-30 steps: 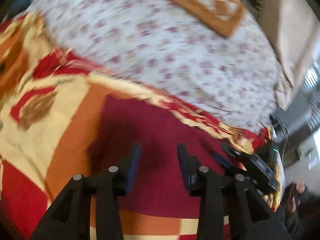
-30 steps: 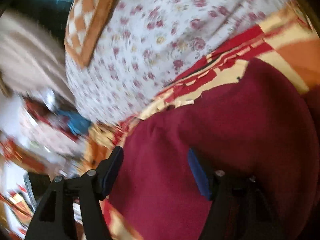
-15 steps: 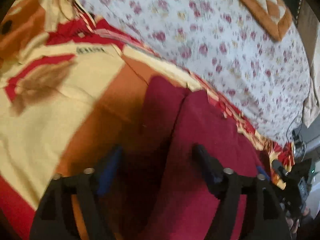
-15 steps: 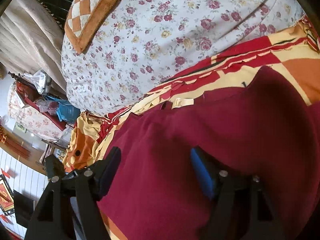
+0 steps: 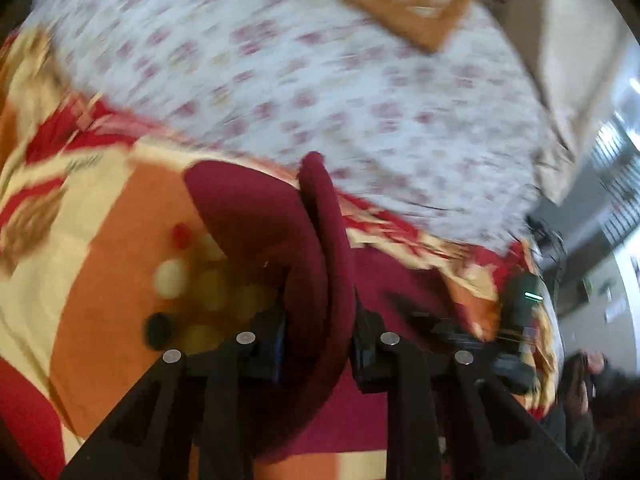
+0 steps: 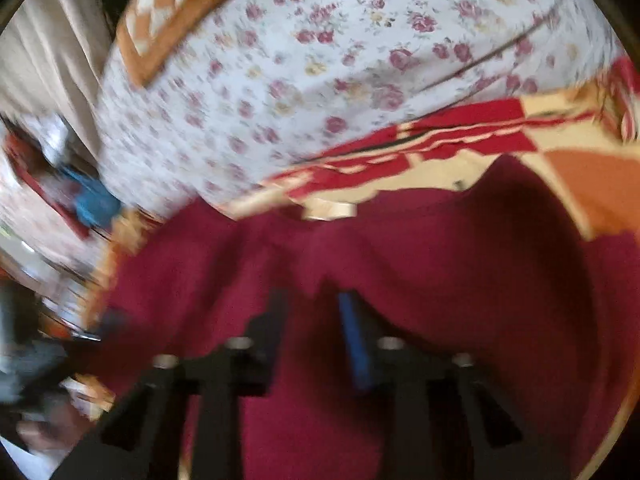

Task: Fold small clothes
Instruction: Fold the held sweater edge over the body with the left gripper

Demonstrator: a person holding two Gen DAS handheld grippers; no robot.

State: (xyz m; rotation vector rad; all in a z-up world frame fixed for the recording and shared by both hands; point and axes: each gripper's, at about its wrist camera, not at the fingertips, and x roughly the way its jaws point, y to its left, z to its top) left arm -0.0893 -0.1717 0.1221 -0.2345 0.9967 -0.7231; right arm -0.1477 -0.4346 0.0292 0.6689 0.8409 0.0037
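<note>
A dark maroon garment (image 6: 400,264) lies on a red, orange and cream blanket (image 5: 92,248). In the left wrist view my left gripper (image 5: 320,340) is shut on a raised fold of the maroon garment (image 5: 316,240), which stands up between the jaws. In the right wrist view my right gripper (image 6: 316,320) has its jaws close together, pinching a bunched ridge of the same cloth. Both views are motion-blurred.
A white floral bedsheet (image 6: 320,60) covers the bed beyond the blanket, with an orange checked cushion (image 5: 384,4) at its far end. A beige curtain (image 6: 44,64) hangs beside the bed. The other gripper's black body (image 5: 500,336) shows at the right of the left wrist view.
Both grippers were open over the flat garment; both have closed on it. The left one has lifted a fold of the cloth up off the blanket.
</note>
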